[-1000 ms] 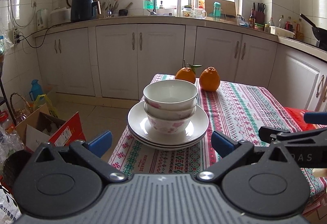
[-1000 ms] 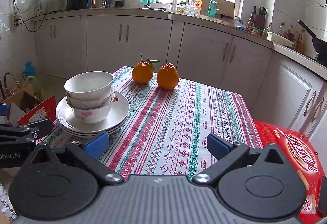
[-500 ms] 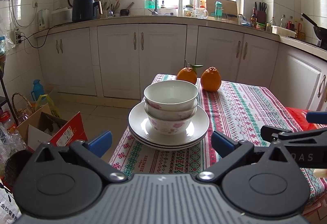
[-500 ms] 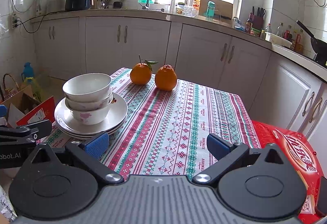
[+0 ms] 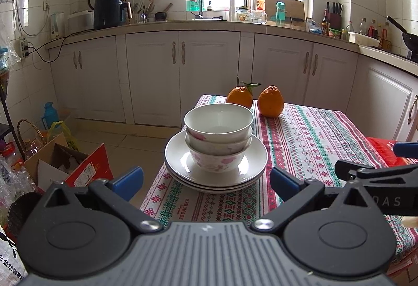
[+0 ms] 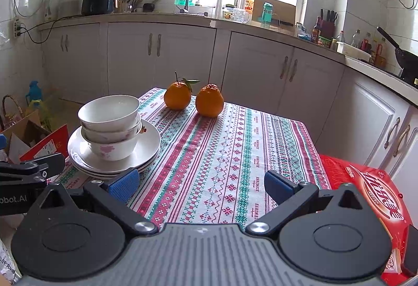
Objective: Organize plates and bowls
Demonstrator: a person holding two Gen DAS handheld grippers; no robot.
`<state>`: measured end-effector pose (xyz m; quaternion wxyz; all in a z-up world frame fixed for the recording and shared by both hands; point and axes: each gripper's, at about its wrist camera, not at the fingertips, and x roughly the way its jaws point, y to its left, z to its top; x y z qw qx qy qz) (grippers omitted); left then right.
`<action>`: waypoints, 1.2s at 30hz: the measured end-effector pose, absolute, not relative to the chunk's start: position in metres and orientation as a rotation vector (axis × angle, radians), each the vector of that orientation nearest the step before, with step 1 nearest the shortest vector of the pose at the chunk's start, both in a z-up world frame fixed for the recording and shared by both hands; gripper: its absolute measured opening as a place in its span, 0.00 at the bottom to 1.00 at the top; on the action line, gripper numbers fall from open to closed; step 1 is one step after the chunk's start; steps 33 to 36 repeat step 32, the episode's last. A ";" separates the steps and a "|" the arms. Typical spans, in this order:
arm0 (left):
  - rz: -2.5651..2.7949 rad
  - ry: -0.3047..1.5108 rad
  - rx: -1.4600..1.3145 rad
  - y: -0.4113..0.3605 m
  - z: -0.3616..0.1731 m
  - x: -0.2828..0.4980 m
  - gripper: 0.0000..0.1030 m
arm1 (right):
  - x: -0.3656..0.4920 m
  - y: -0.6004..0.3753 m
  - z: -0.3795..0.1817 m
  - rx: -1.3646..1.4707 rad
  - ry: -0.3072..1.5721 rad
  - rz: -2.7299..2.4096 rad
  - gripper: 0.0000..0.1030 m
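Three nested white bowls [image 5: 218, 135] with pink flowers stand on a stack of white plates [image 5: 180, 159] at the near left corner of the patterned tablecloth. The stack also shows in the right wrist view [image 6: 109, 126]. My left gripper [image 5: 206, 180] is open and empty, just in front of the stack. My right gripper [image 6: 199, 185] is open and empty over the cloth, to the right of the plates [image 6: 149, 145]. The right gripper's arm shows at the left view's right edge [image 5: 376, 173].
Two oranges [image 5: 254, 100] sit at the table's far end. A red box [image 6: 365, 194] lies off the table's right side. Cardboard boxes and bags [image 5: 60, 163] stand on the floor at left. White cabinets [image 5: 183, 77] line the back.
Both views have shifted slightly, as if the grippers have drawn back and up a little. The bowls and plates have not moved.
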<state>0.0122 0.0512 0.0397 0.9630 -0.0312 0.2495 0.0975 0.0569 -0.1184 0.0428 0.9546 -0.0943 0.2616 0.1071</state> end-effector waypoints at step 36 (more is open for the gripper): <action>0.201 0.510 -0.067 0.048 0.041 0.010 1.00 | 0.055 -0.120 0.047 -0.195 0.524 0.207 1.00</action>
